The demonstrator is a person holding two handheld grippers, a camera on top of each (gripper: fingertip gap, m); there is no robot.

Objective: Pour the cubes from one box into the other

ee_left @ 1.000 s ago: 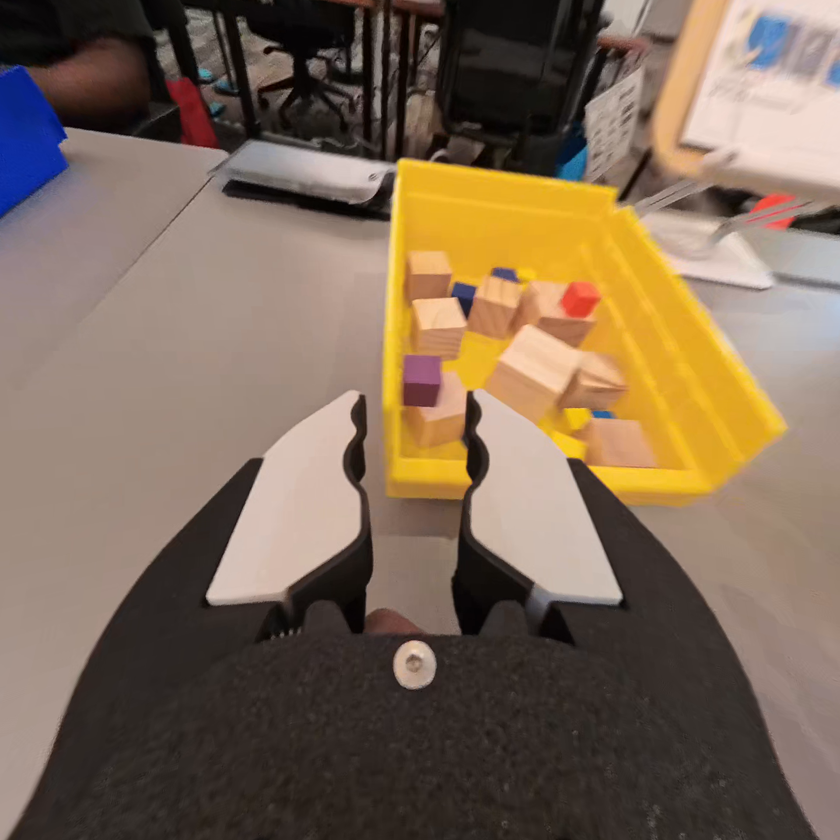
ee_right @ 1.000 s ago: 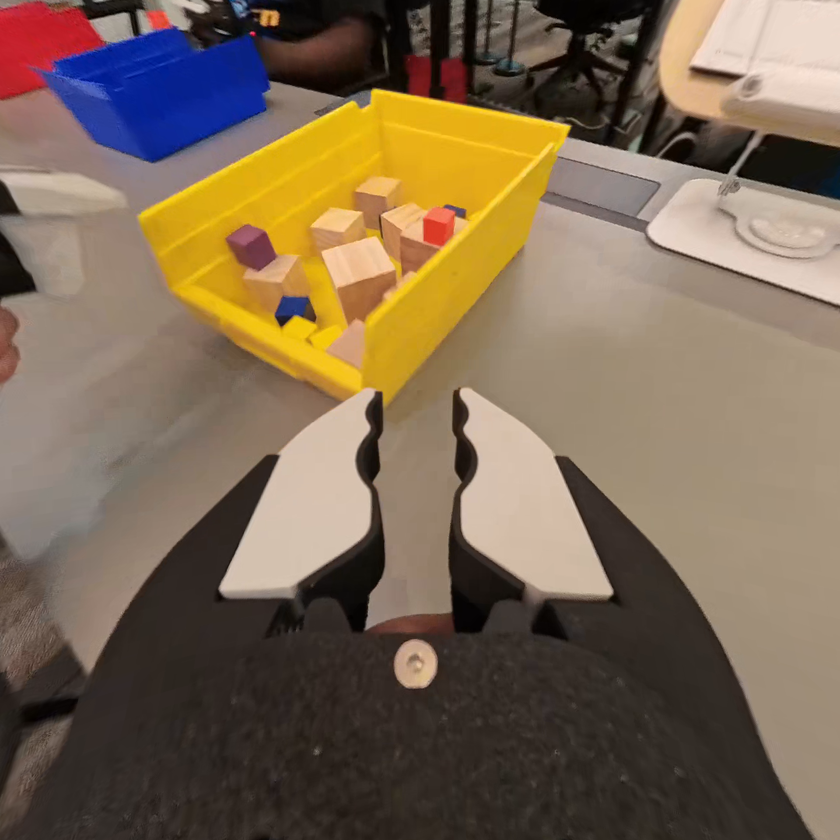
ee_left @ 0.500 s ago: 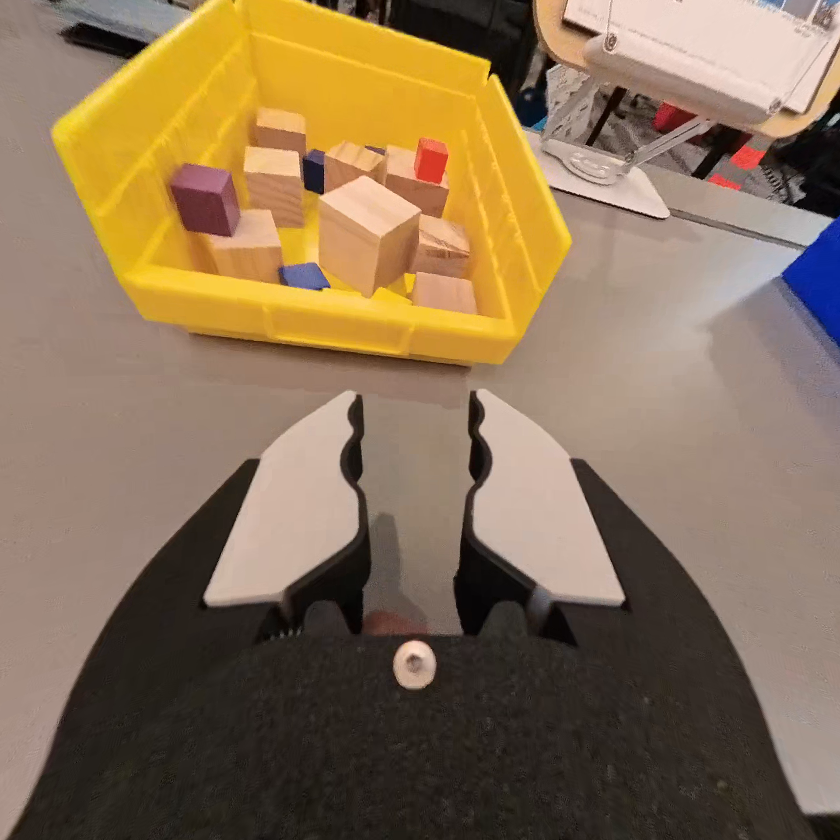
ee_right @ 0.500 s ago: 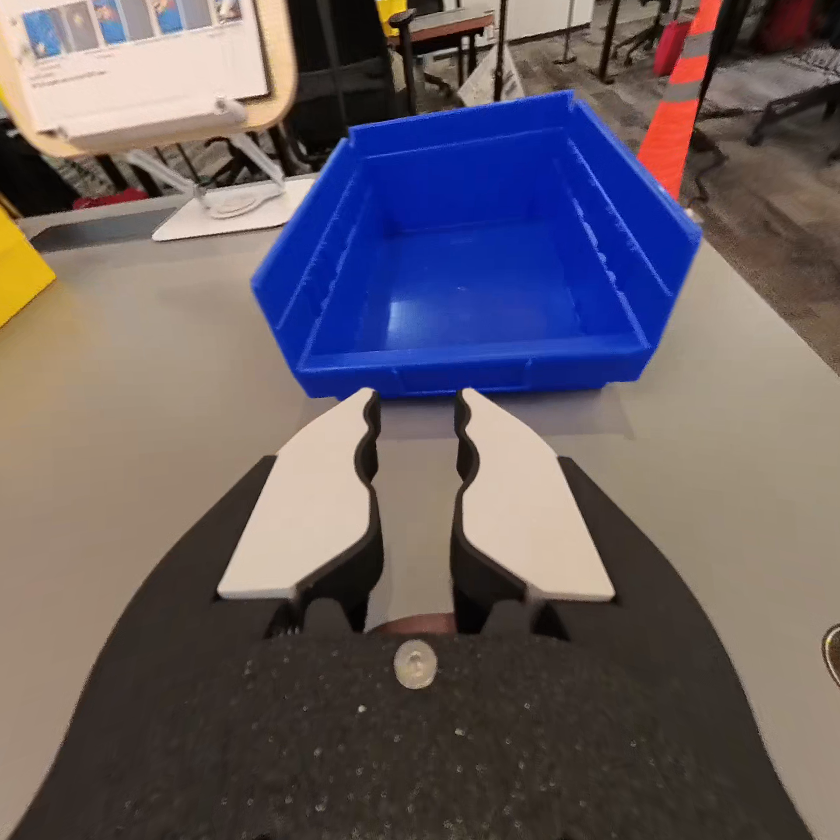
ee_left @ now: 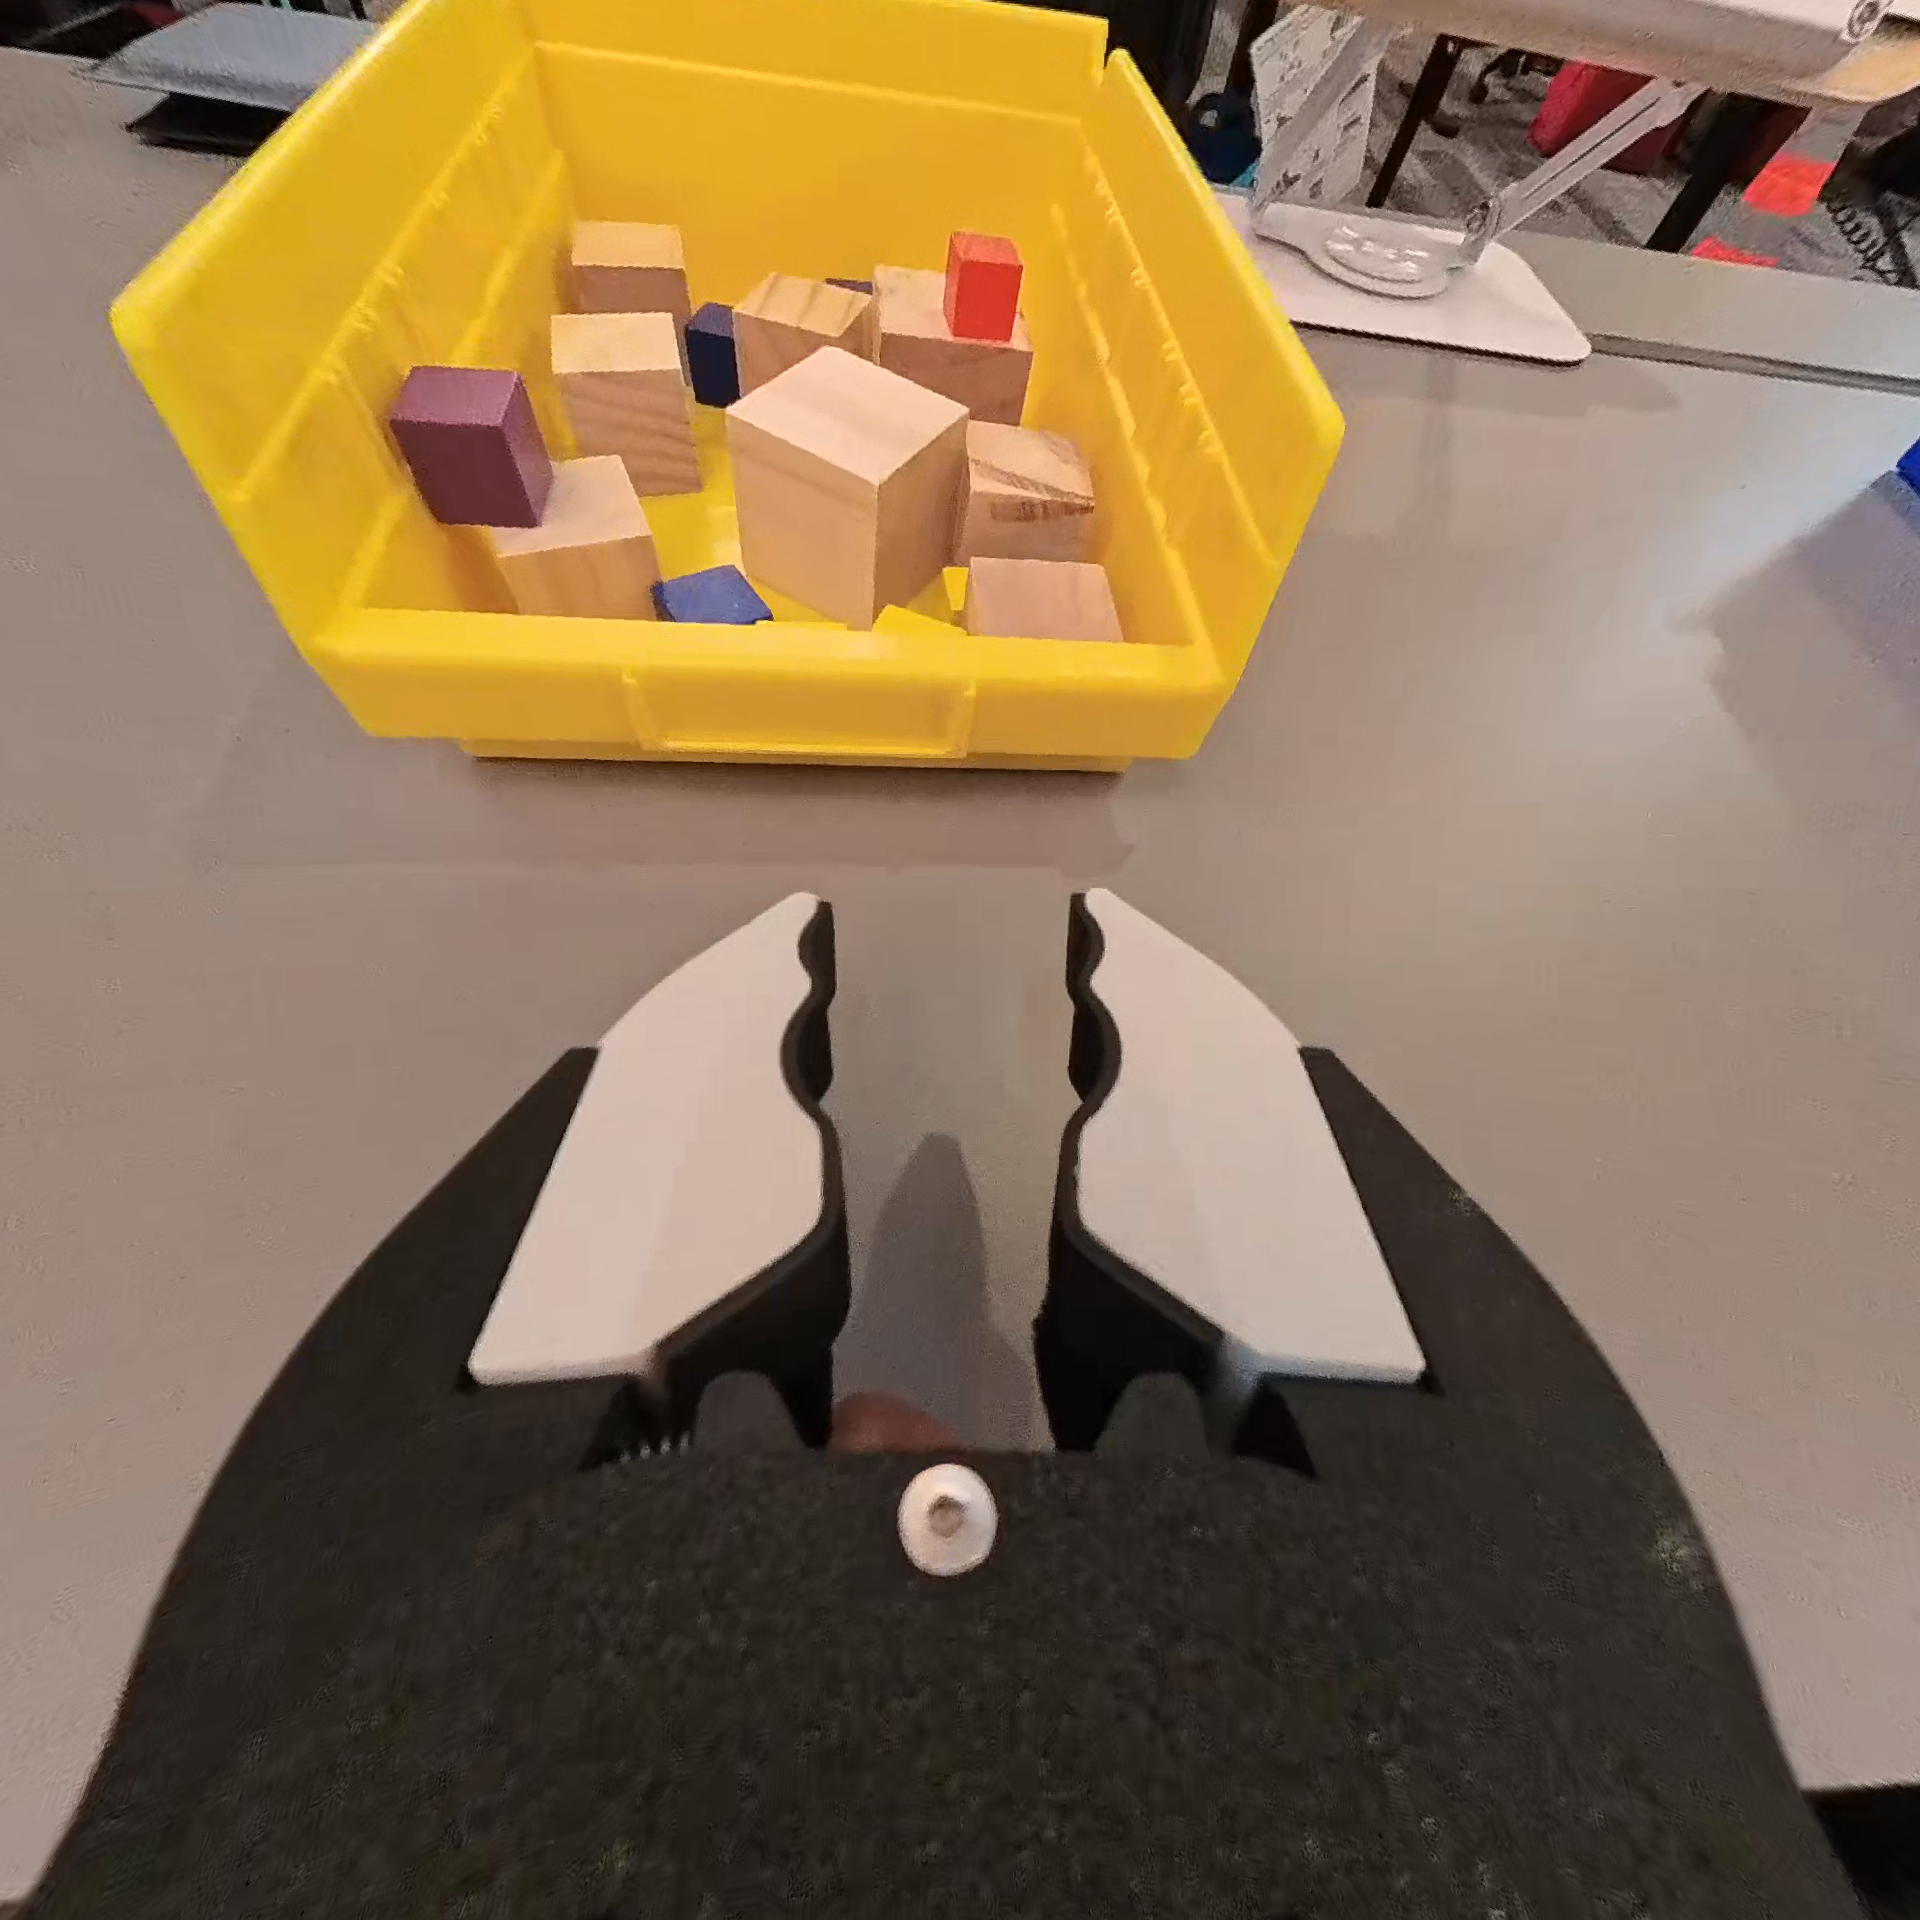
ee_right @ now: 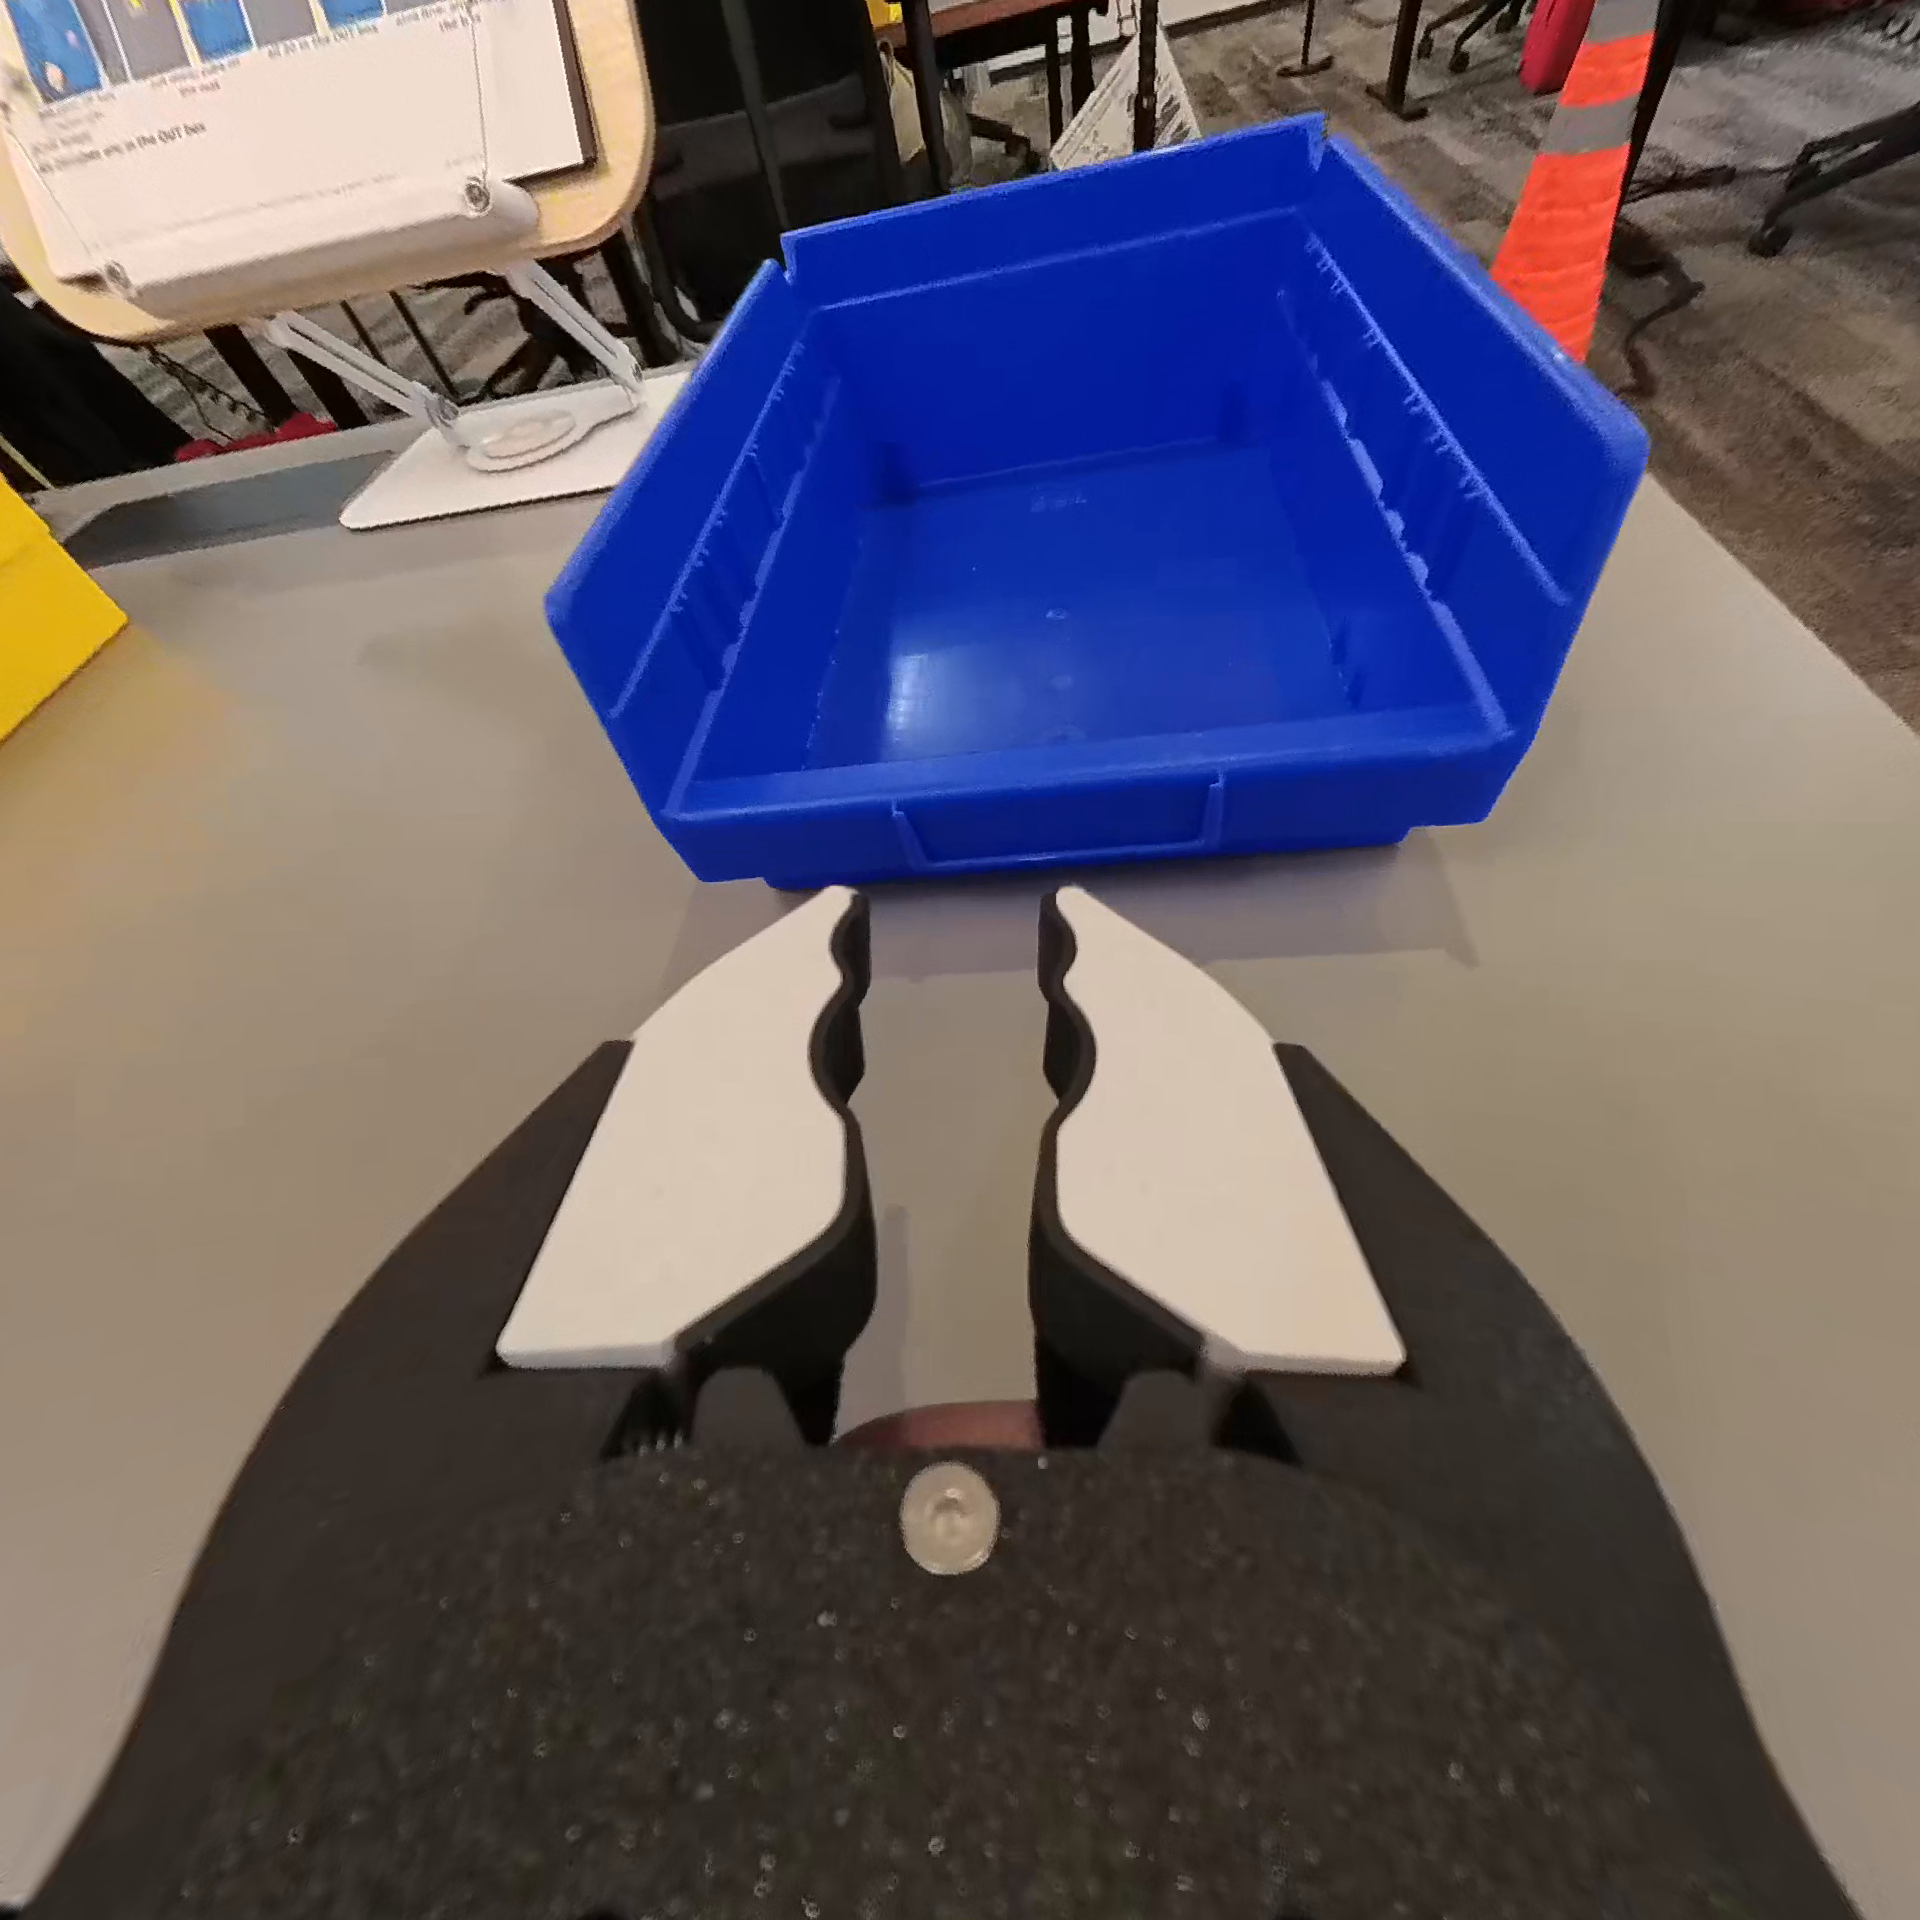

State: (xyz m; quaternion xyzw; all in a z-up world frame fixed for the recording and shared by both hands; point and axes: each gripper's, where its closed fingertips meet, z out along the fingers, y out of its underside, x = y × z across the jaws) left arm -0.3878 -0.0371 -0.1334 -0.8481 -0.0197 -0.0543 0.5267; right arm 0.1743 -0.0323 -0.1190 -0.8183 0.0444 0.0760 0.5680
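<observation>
Left gripper [ee_left: 948,914] faces the yellow box [ee_left: 800,686] of cubes [ee_left: 847,478], jaws parted, holding nothing. Right gripper [ee_right: 948,906] sits just before the blue box [ee_right: 1049,821], likewise parted and unladen.

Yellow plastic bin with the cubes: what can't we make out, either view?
- Left wrist view: yellow plastic bin floor and cube count, hidden by piled wooden cubes.
- Right wrist view: that bin is cut off by the left edge, only a corner shows.
</observation>
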